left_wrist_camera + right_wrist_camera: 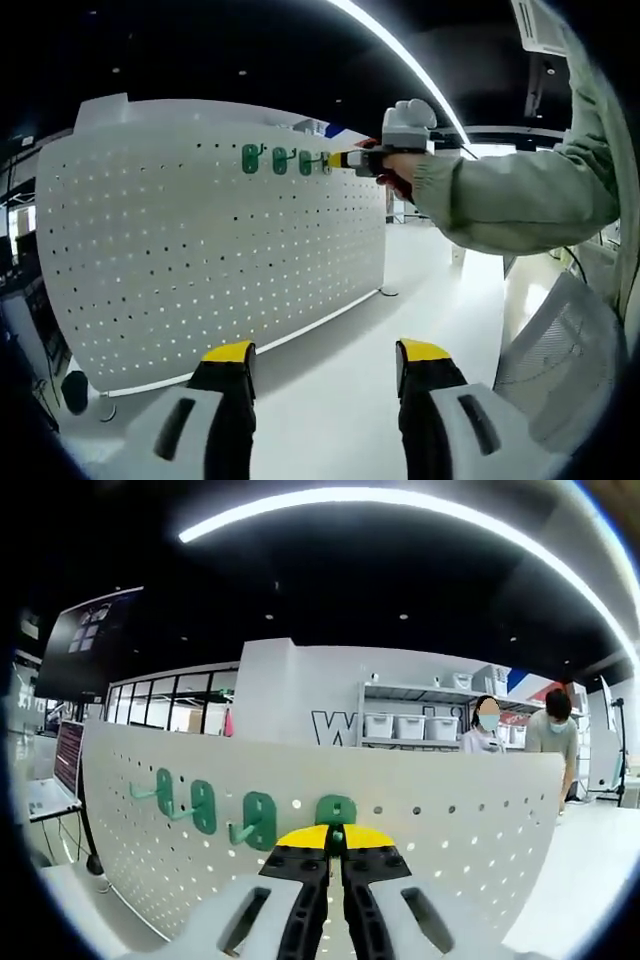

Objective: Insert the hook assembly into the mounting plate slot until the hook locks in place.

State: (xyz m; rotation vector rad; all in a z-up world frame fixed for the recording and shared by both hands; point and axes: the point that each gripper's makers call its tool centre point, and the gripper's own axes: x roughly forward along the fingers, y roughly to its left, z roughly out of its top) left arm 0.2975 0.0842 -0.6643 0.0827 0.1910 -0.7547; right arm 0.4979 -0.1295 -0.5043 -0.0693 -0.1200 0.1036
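Note:
A white pegboard (200, 260) serves as the mounting plate, with a row of green hooks (280, 160) near its top edge. My right gripper (345, 160), held by a gloved hand, reaches that row's right end. In the right gripper view the pegboard (450, 820) stands close ahead. The right gripper (336, 838) has its jaws shut on the rightmost green hook (336, 808), whose plate lies against the board. Three other green hooks (203, 805) hang to its left. My left gripper (328, 355) is open and holds nothing, well back from the board.
A person's green sleeve (520, 195) crosses the right of the left gripper view. The pegboard stands on feet on a pale floor (340, 400). Behind the board are two people (487, 725) and a shelf with white bins (410, 725). A monitor (70, 755) stands at the left.

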